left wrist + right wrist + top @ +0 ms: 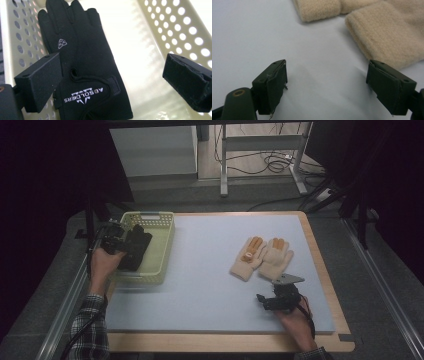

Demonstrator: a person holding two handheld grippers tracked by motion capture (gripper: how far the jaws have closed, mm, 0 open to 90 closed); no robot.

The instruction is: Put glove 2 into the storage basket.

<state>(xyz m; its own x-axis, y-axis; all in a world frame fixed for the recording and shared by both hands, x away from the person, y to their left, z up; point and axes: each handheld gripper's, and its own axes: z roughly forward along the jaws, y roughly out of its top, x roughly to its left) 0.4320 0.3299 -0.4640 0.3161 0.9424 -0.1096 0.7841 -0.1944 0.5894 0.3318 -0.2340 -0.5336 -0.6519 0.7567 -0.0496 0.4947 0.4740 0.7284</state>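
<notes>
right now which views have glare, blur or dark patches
High view: dim, black at both sides, the grey table mat evenly lit. Left gripper view: bright glare on the pale yellow perforated plastic basket floor, the black fabric gloves sharp. Right gripper view: the beige knitted gloves slightly soft, faint shadow on the mat between the jaws.

Black glove (pixel 87 75) in the left gripper view: cuff cut off by the bottom edge, fingertips by the top; a second black glove beneath it mostly covered. From the high view, the left gripper (pixel 116 244) blends into the dark gloves, jaws too small to read. Beige gloves (pixel 387 32) in the right gripper view: cuffs alone in frame, fingers past the top edge.
</notes>
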